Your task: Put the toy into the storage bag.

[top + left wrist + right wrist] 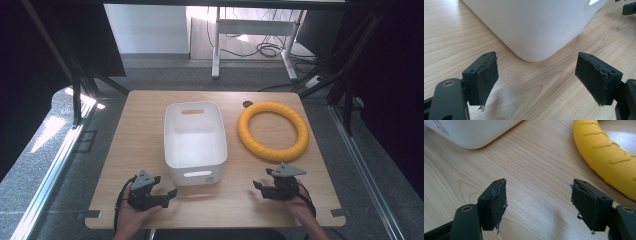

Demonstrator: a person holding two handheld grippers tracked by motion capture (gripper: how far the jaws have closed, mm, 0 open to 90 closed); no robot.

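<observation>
Yellow ring (273, 130) ahead of right gripper (263, 186), fingers spread, left gripper (167, 196) beside white bin (195, 140)

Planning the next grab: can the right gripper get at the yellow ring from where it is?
Probably yes: the right gripper is open, with bare table between it and the yellow ring.

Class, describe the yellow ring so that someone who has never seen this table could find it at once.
Start at the wooden table; a white bin stands at its middle. Right of the bin, lying flat, is the yellow ring. It alone is round, ribbed and brightly coloured.
</observation>
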